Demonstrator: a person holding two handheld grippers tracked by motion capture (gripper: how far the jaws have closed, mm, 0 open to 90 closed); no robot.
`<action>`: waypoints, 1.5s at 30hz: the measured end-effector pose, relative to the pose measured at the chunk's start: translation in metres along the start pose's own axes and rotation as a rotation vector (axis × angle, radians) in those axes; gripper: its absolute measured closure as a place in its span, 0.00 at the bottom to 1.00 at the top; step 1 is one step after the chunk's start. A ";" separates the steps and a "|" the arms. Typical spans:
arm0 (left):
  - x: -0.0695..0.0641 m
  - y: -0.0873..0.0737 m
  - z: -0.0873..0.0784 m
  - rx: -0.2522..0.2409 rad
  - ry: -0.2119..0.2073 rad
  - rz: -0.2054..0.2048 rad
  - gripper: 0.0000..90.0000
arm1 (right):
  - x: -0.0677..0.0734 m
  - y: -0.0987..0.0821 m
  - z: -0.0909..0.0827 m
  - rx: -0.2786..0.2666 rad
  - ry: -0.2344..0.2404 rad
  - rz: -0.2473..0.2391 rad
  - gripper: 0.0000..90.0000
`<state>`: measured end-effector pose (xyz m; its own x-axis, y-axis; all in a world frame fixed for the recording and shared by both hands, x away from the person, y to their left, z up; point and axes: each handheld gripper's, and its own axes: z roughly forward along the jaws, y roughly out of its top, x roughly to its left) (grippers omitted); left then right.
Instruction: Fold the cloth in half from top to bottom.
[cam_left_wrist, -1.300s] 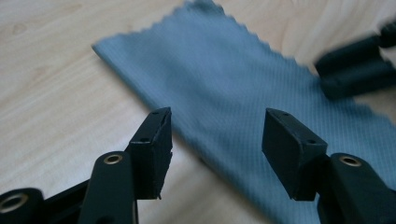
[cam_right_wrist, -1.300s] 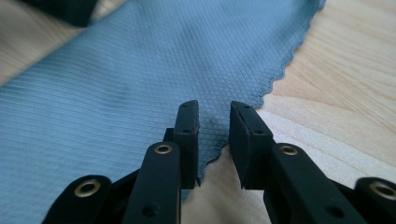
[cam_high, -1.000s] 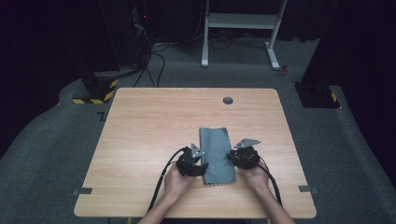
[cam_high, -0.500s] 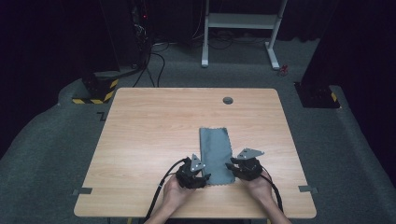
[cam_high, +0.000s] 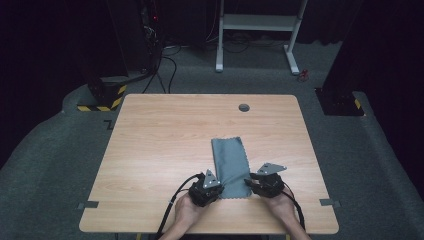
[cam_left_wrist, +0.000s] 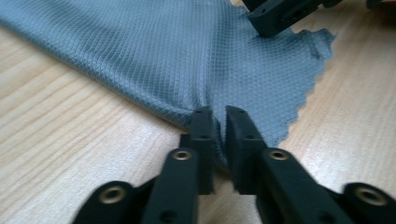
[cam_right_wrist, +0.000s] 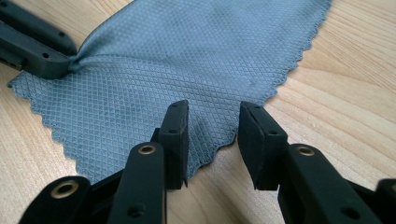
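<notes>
High view: grey microfibre cloth (cam_high: 230, 165) lies flat on the wooden table (cam_high: 150, 145), near edge between left gripper (cam_high: 206, 186) and right gripper (cam_high: 265, 183).

Left gripper view: jaws pinched on the cloth's near corner, fabric puckered.

Right gripper view: jaws apart, straddling the opposite corner (no grip yet).

Progress: one corner secured; second grasp and any fold or lift apparently remain.

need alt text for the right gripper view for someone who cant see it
The right hand-held gripper, jaws open, straddles the near corner of a grey-blue textured cloth with zigzag-cut edges, lying on a light wooden table. At upper left, the left hand-held gripper pinches the cloth's neighbouring corner, puckering the fabric there.
</notes>
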<state>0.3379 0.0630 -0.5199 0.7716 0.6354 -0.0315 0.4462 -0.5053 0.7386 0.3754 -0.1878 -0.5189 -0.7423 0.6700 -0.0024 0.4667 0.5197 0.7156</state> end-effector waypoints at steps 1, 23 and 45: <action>0.000 0.000 0.000 0.002 0.002 0.002 0.96 | 0.000 0.000 0.000 0.000 -0.002 0.001 0.71; 0.023 -0.018 -0.030 0.019 -0.051 -0.085 0.80 | 0.027 0.006 0.004 -0.003 0.046 -0.020 0.69; 0.119 0.053 0.046 0.042 0.231 -0.208 0.70 | -0.026 0.054 0.049 -0.008 -0.078 0.102 0.91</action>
<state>0.4737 0.0852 -0.5154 0.5408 0.8409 -0.0216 0.6058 -0.3715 0.7036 0.4437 -0.1512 -0.5142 -0.6510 0.7589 0.0167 0.5340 0.4422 0.7206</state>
